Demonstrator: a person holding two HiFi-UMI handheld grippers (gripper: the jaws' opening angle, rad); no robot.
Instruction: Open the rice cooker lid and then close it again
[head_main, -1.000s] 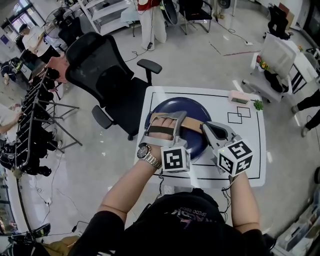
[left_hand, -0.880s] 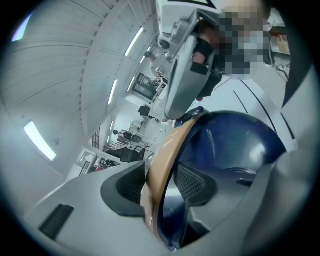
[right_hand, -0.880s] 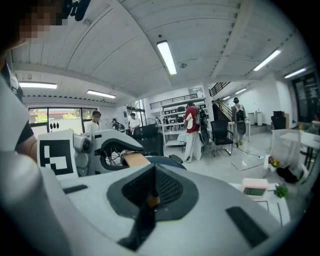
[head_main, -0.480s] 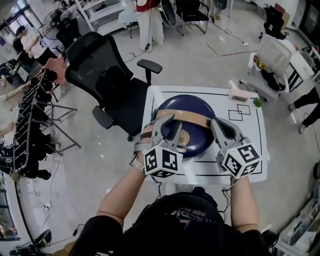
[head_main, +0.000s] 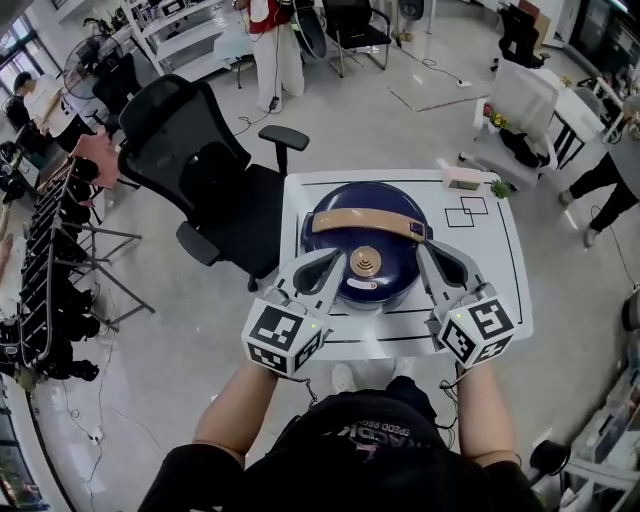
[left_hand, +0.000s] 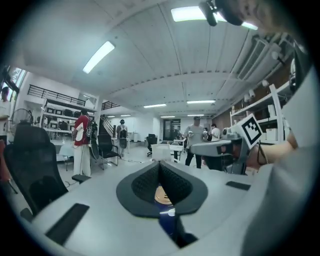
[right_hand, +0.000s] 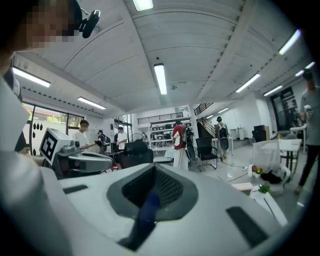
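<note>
Your left gripper (head_main: 335, 262) has just closed its jaws on nothing, and your right gripper (head_main: 425, 252) is closed and empty too. The rice cooker (head_main: 367, 250) stands on the table (head_main: 500, 290) just ahead, between both tips, with its lid down. Its handle (head_main: 365, 222) runs side to side, about equally near either gripper.

White table (head_main: 505, 262) w/ rice cooker (head_main: 380, 245), pink box (head_main: 462, 179), maybe small plant (head_main: 499, 188).

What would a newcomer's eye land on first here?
A closed dark blue rice cooker fills the middle of the white table. At its near side hover the left gripper, jaws just closed on nothing, and the right gripper, shut too. A black office chair stands left of the table.
</note>
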